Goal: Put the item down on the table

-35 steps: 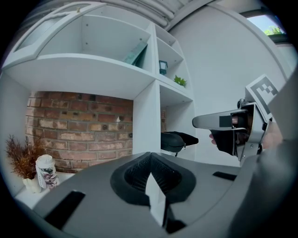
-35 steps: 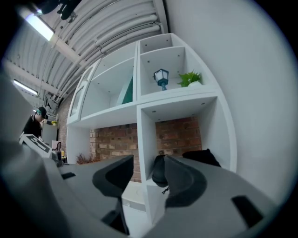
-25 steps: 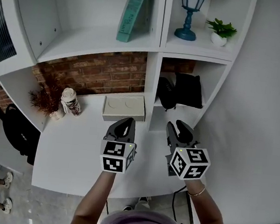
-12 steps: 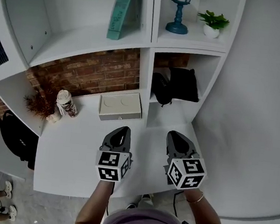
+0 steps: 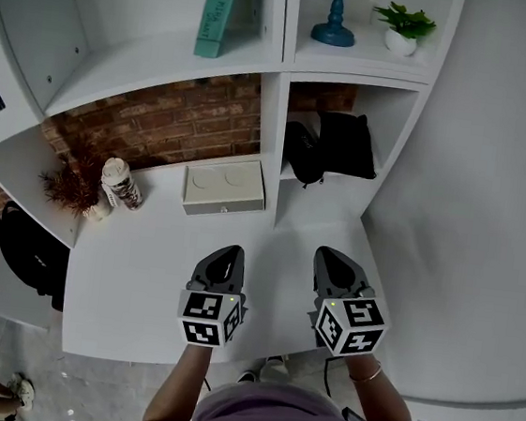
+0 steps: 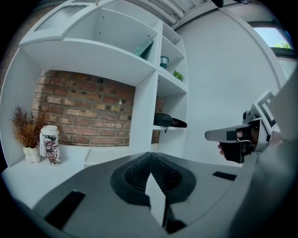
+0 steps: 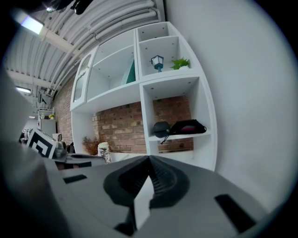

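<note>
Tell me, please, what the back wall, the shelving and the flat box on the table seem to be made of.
Back wall: red brick, matte, mortar lines visible.
Shelving: smooth white panels, probably painted or laminated board.
Flat box: cream, matte, perhaps plastic or card; unclear which.

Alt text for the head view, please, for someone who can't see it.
Two handheld tools, left tool and right tool, hover shut and empty over a white table; the right jaws have just closed. Beyond them stand a beige box, a patterned can and dried plants under white shelves.
</note>
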A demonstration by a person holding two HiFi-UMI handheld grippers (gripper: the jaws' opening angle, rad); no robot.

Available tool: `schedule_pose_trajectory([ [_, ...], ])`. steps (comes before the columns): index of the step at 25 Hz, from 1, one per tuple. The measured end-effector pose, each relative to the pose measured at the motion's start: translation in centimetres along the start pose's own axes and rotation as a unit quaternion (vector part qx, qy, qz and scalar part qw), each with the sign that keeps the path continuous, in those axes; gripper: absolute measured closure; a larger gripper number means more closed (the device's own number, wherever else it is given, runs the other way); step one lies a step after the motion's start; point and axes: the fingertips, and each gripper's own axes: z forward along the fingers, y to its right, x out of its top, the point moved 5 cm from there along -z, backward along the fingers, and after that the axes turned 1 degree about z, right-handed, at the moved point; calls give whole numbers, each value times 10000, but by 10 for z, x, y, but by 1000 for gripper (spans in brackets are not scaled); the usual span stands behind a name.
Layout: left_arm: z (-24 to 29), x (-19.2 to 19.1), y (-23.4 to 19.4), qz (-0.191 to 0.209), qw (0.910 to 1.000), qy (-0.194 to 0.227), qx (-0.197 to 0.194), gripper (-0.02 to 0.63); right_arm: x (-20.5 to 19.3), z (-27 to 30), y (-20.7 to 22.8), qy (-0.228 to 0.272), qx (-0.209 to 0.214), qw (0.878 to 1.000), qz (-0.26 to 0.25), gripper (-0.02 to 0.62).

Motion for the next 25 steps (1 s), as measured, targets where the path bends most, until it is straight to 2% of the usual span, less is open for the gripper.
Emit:
schedule_pose_trajectory([
  [10, 3, -7, 0, -80, 9999, -98, 46, 606, -22, 0, 4, -150, 84, 9994, 303, 592],
  [25, 14, -8, 10, -97, 9998, -156, -8, 606, -22, 5, 10, -198, 171, 9993, 257, 592],
])
